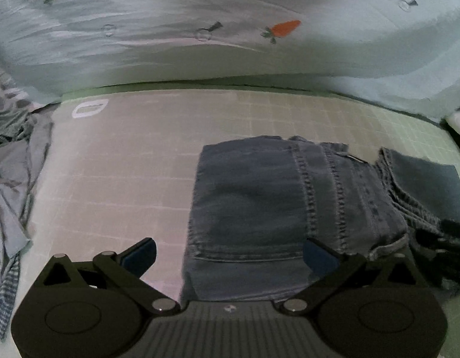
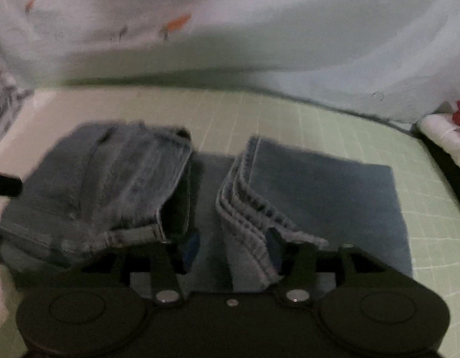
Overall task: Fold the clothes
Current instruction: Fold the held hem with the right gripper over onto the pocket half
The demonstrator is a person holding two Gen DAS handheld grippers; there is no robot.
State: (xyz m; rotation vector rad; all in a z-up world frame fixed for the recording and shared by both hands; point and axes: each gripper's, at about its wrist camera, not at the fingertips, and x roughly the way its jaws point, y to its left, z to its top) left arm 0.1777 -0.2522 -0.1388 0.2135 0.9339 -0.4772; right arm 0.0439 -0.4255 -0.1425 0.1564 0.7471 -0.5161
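Dim, flat light; right view motion-blurred; fisheye bending, dark corners

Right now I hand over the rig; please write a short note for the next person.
Left gripper: jaws open, holding nothing, low over the jeans.
Right gripper: jaws open, astride the raised hem edge; grip not clear.
Jeans lie on the green mat, both ends folded toward the middle, a gap between.
Left: close the final fold, then the pile of clothes at the mat's left edge.
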